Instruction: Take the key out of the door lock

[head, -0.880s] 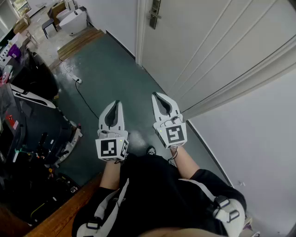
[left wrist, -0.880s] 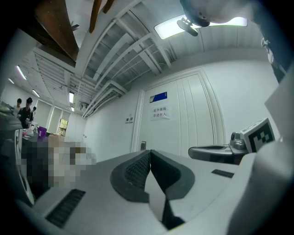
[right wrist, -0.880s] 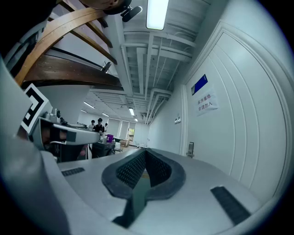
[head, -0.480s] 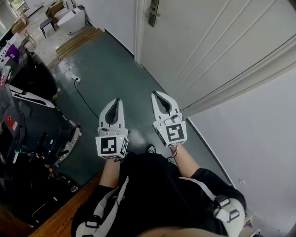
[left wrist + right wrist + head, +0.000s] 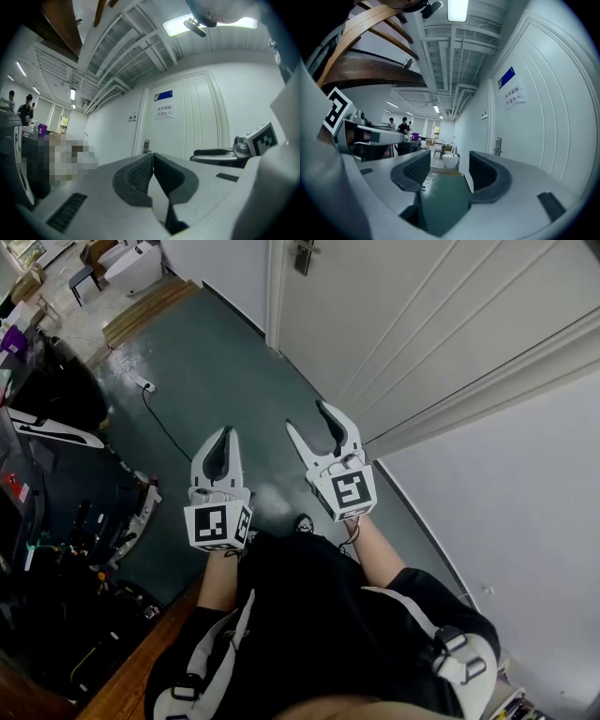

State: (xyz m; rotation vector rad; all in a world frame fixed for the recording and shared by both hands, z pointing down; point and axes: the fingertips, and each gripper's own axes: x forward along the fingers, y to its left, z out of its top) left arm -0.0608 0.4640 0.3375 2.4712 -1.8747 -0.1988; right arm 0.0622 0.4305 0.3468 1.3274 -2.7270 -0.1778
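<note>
The white door (image 5: 403, 306) stands ahead on the right, with its metal lock plate and handle (image 5: 305, 254) at the top edge of the head view. The lock (image 5: 146, 146) shows small and far off in the left gripper view, and the lock (image 5: 498, 146) again in the right gripper view. No key can be made out at this distance. My left gripper (image 5: 222, 434) is held level over the green floor with its jaws together and nothing in them. To its right, my right gripper (image 5: 308, 417) has just been opening; its jaws stand wide apart and empty.
A black cable and power strip (image 5: 141, 385) lie on the green floor (image 5: 234, 362). Dark equipment (image 5: 56, 399) crowds the left side, and a wooden edge (image 5: 141, 671) is near my body. A white wall (image 5: 525, 521) closes the right. People (image 5: 401, 123) stand far down the room.
The right gripper's jaws have spread from nearly closed to wide apart. Both grippers sit slightly higher in the view, and the lock has slid toward the top edge.
</note>
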